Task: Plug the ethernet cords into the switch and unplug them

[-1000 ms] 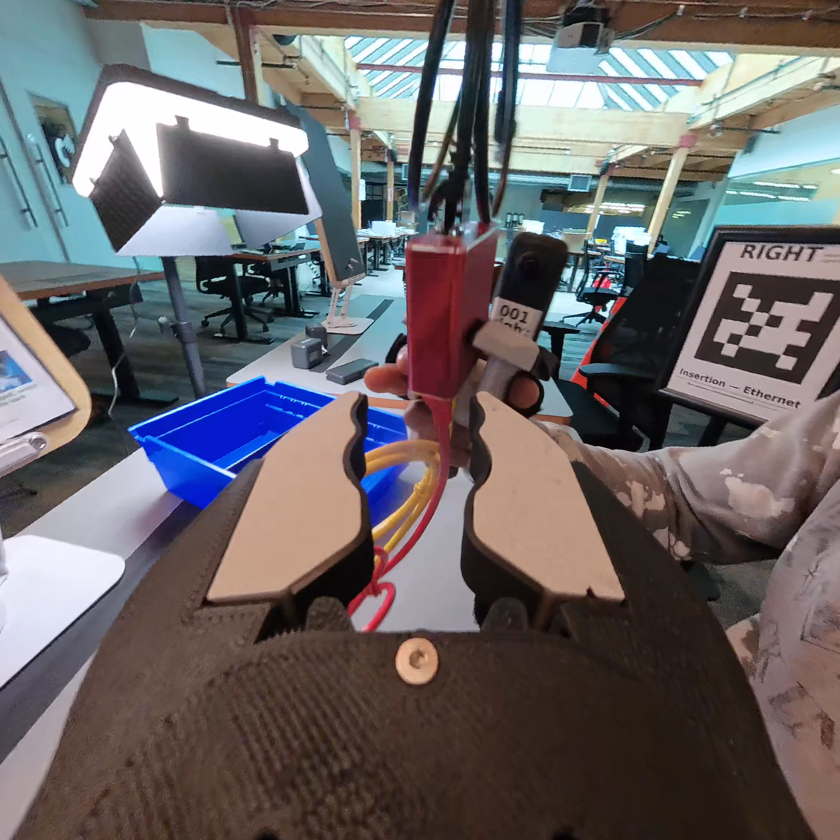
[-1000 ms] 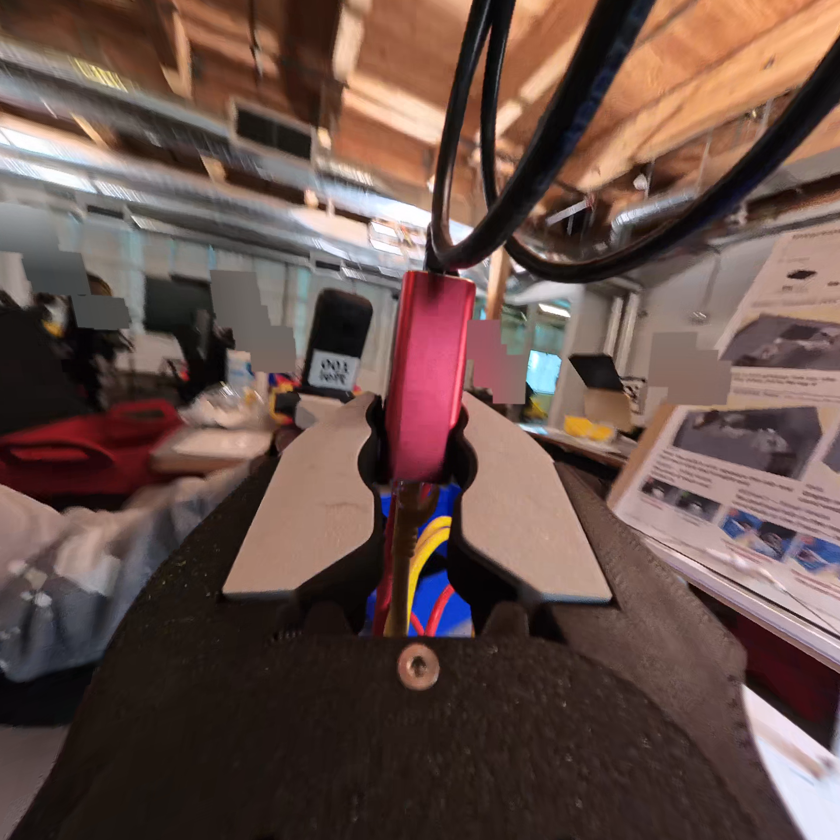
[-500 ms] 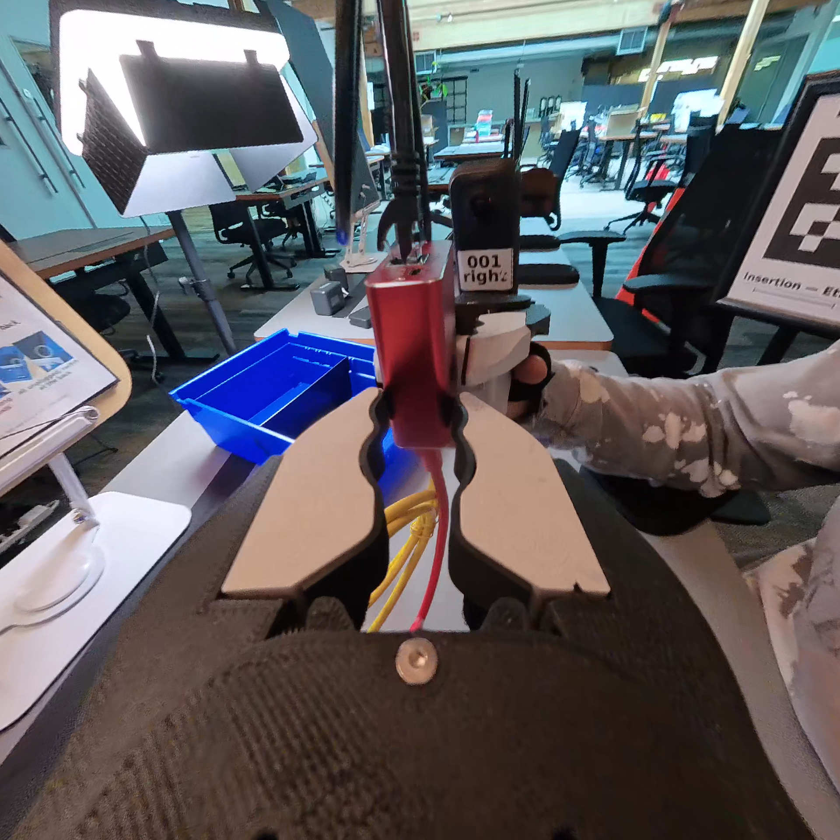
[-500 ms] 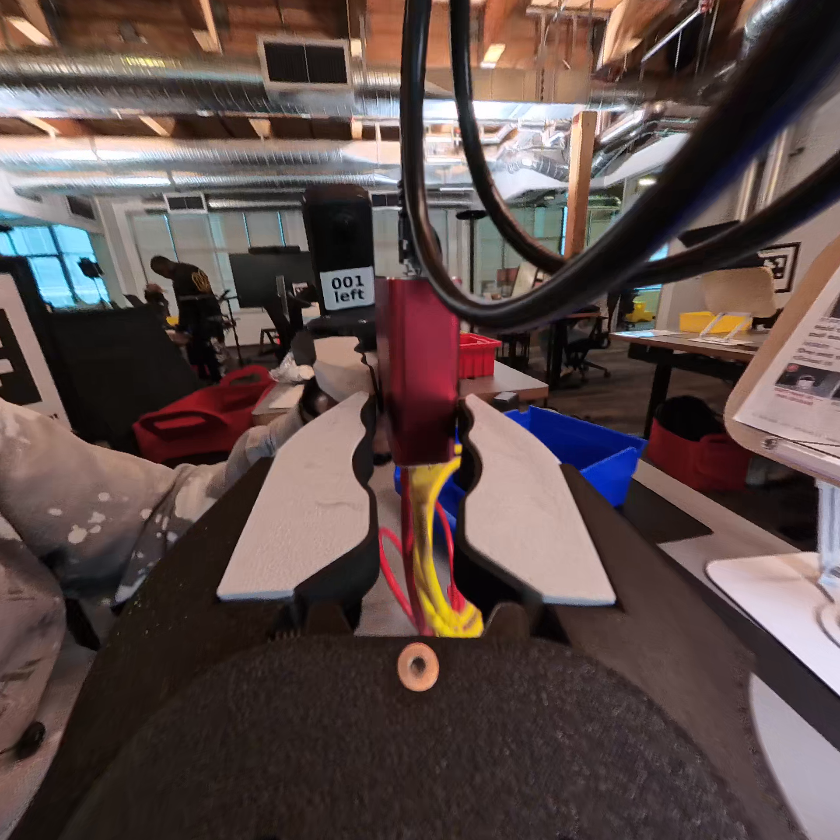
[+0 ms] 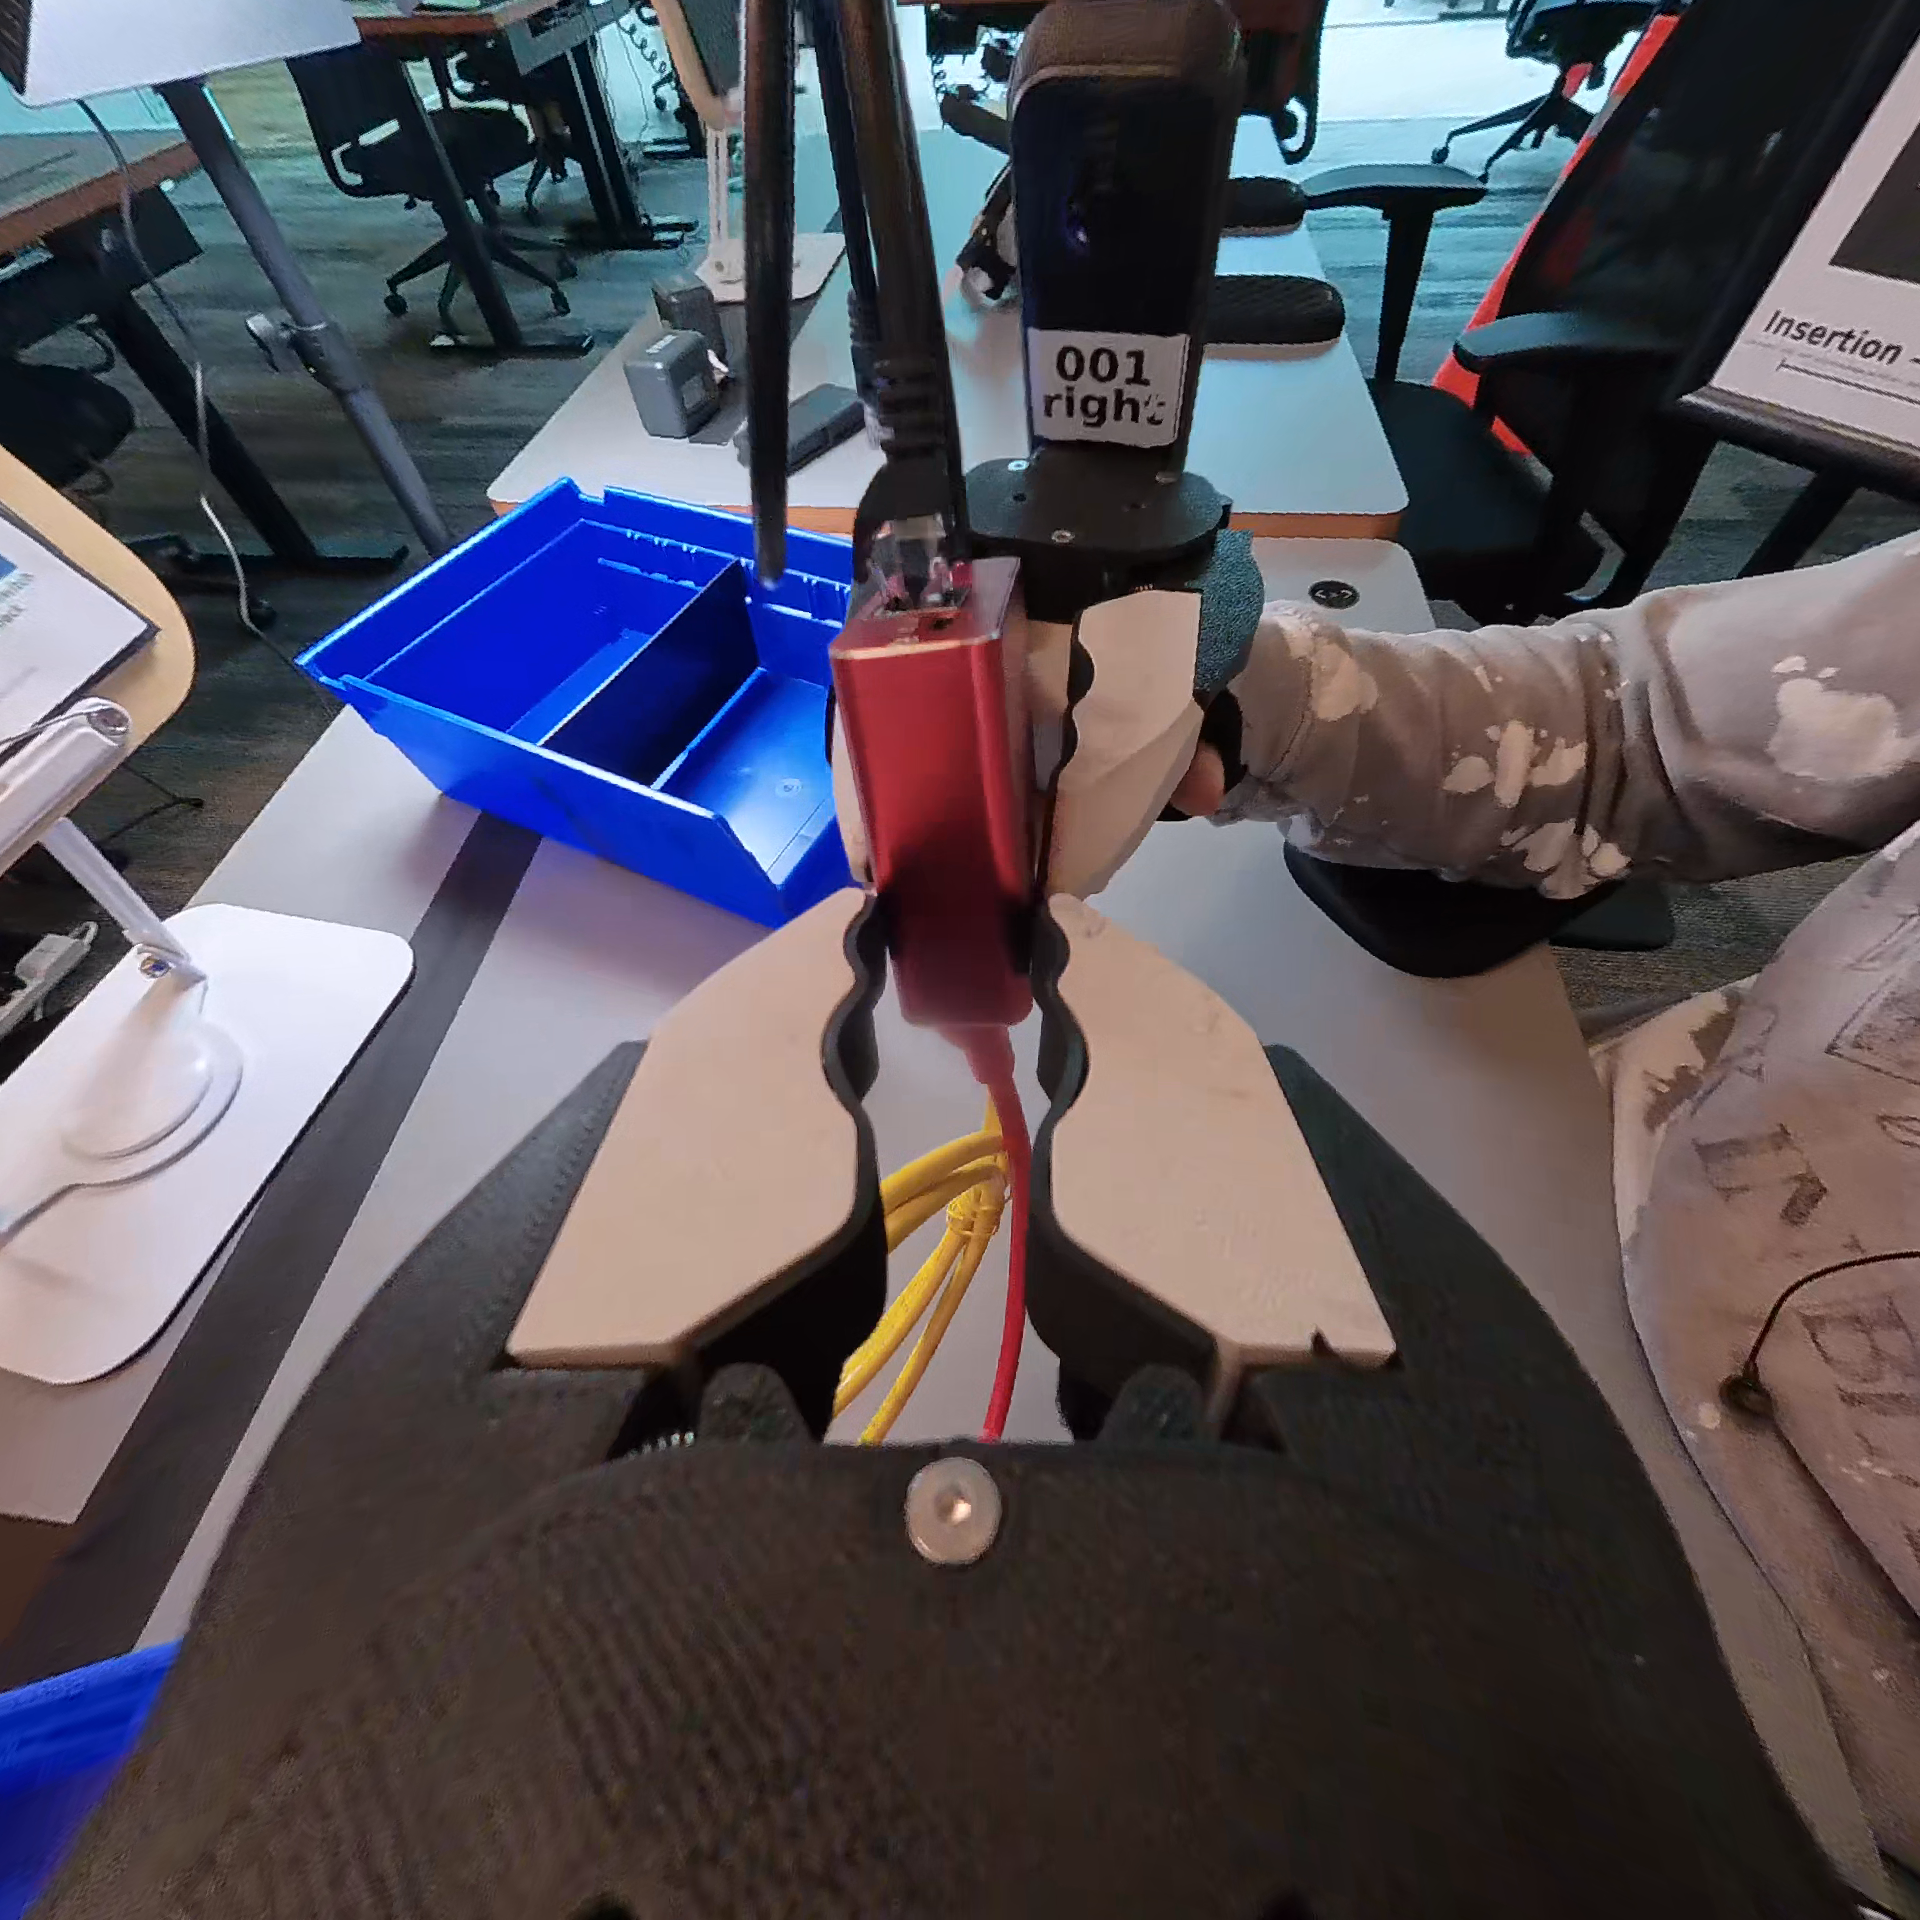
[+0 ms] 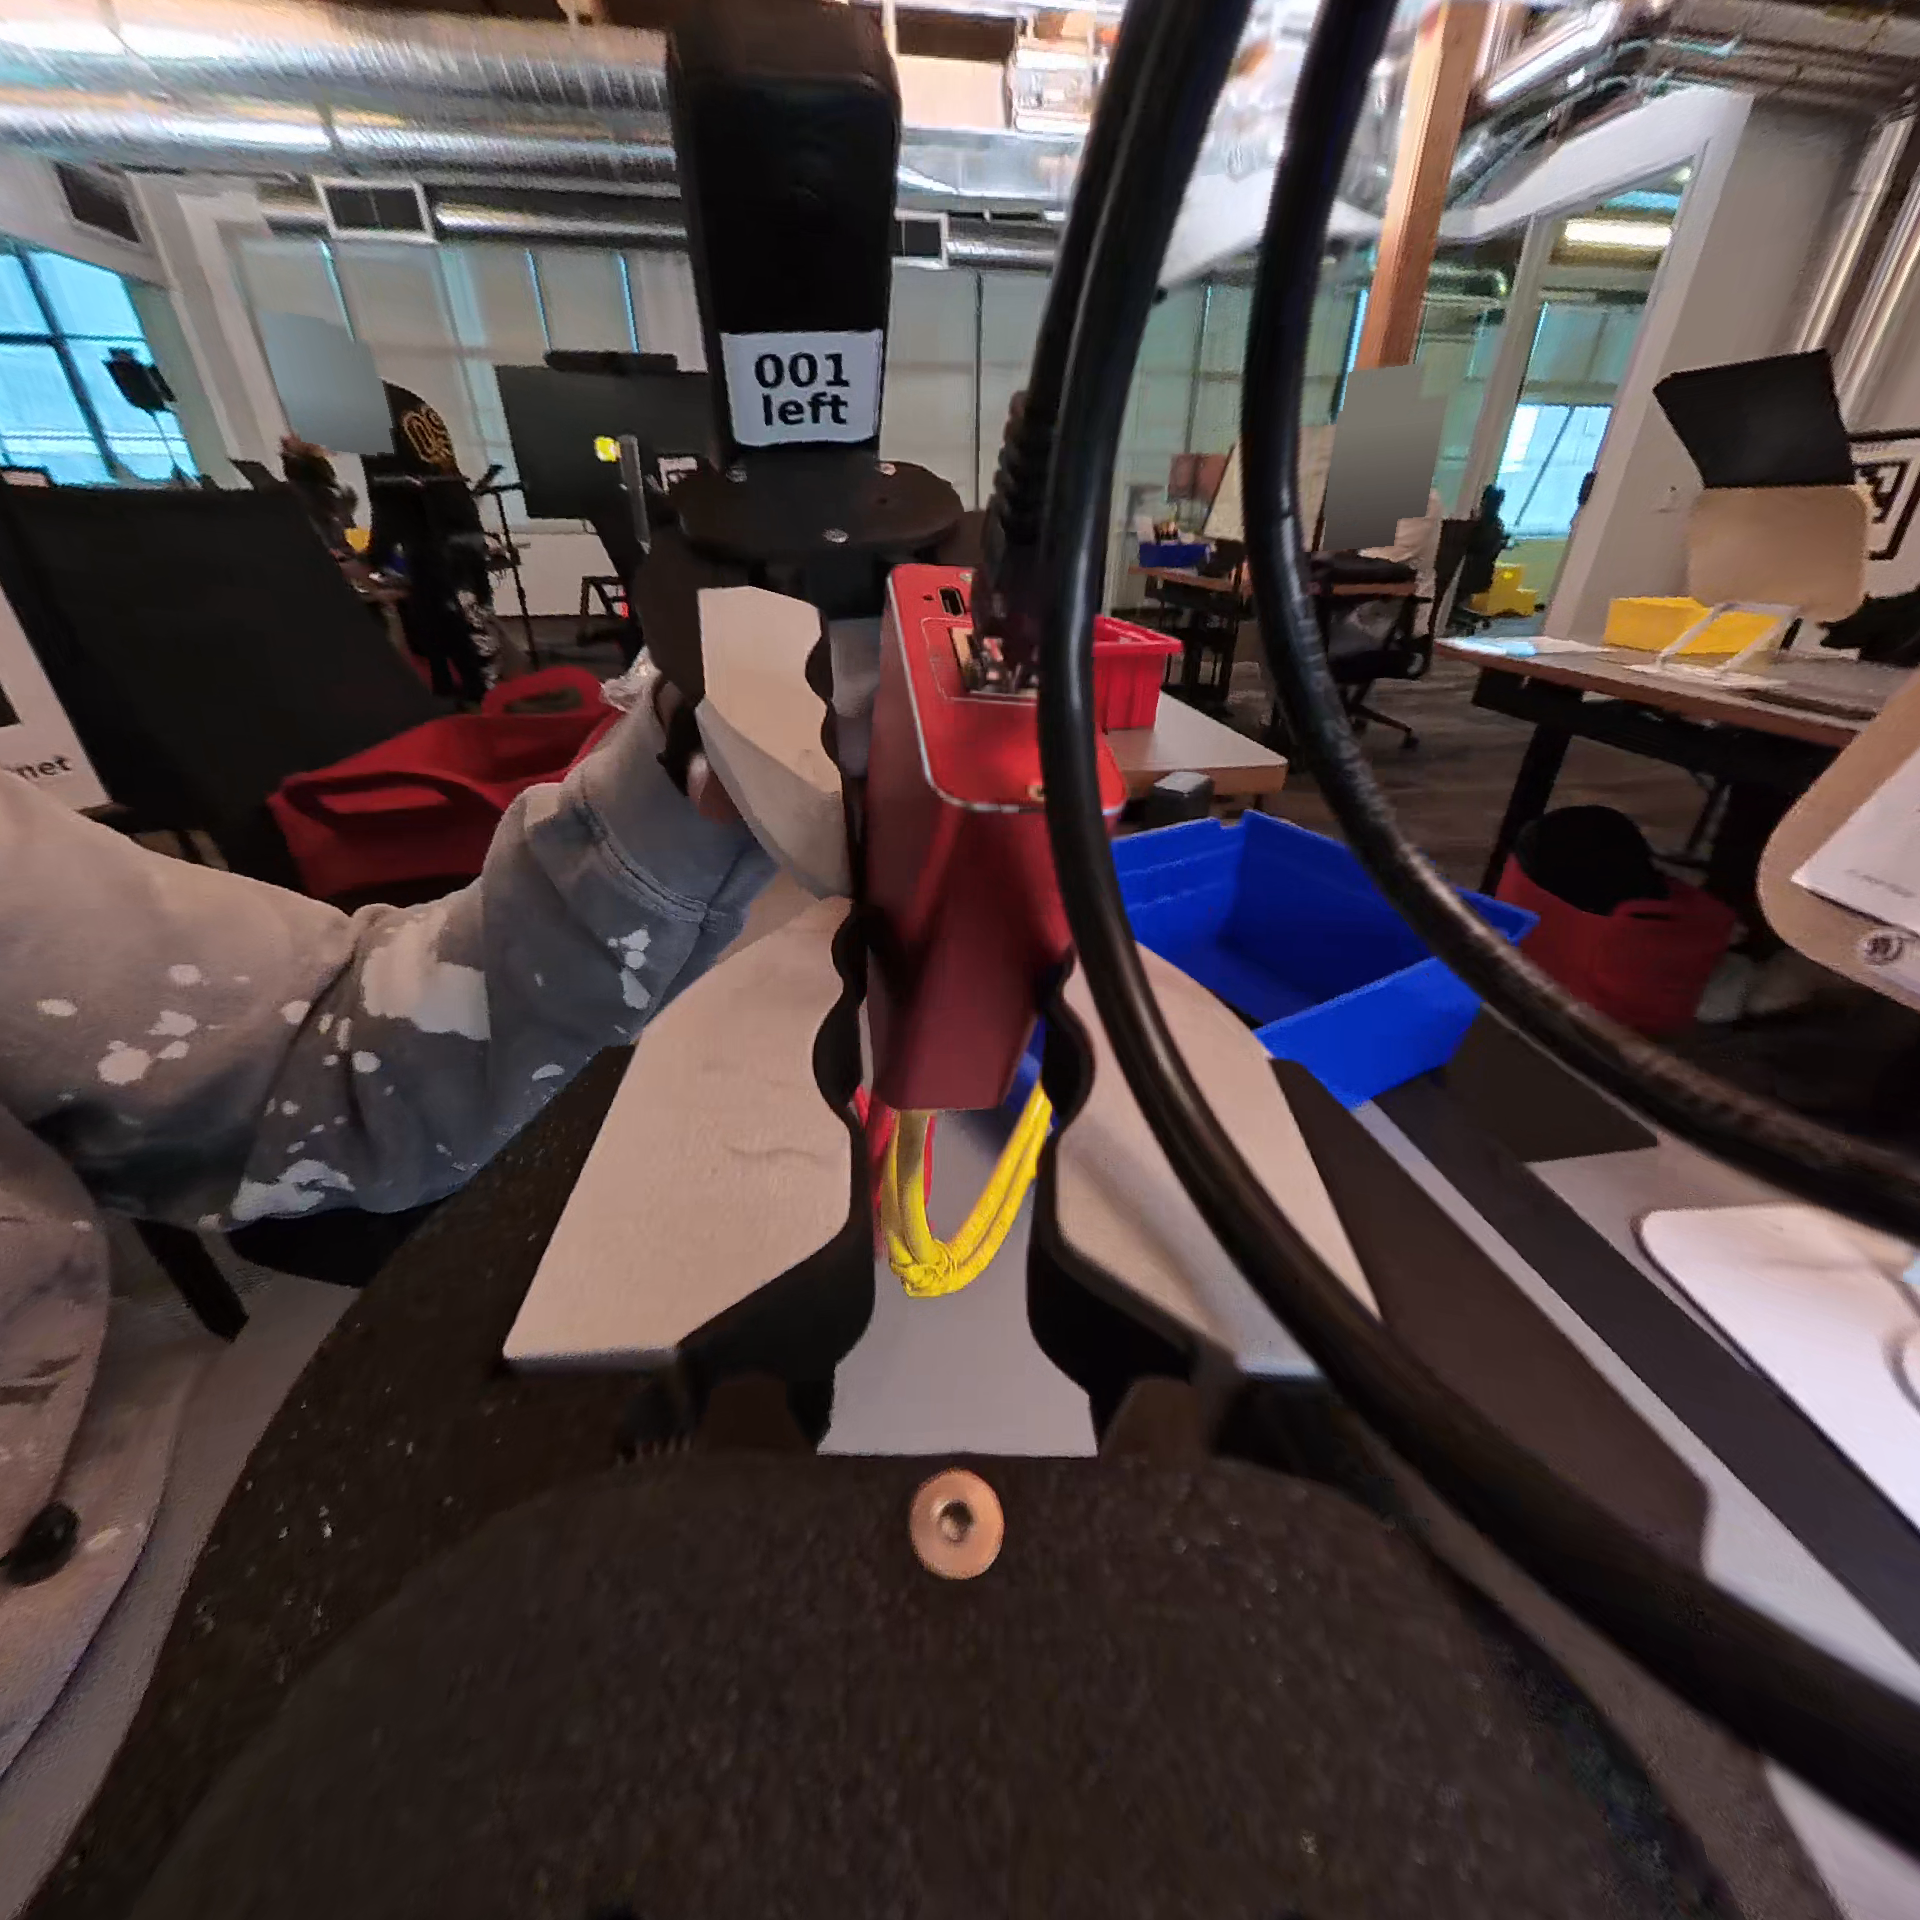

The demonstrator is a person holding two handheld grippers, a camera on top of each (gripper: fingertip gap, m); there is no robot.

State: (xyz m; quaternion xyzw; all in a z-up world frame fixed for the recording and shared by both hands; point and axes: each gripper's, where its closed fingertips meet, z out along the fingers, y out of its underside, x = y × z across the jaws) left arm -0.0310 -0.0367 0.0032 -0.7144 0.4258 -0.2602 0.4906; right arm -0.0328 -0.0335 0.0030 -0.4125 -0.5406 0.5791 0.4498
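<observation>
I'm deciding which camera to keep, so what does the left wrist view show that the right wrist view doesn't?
Only the left wrist view: a thin red cord leaving the box's lower end, and the divider inside the blue plastic bin.
Only the right wrist view: thick black cables looping down in front, and red totes behind.
Both: the red metal switch box clamped by left gripper and right gripper, and bundled yellow cords.

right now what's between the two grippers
The red switch: the left gripper and the right gripper clamp it from opposite sides, nothing else between them. Both wrist views show this.
</observation>
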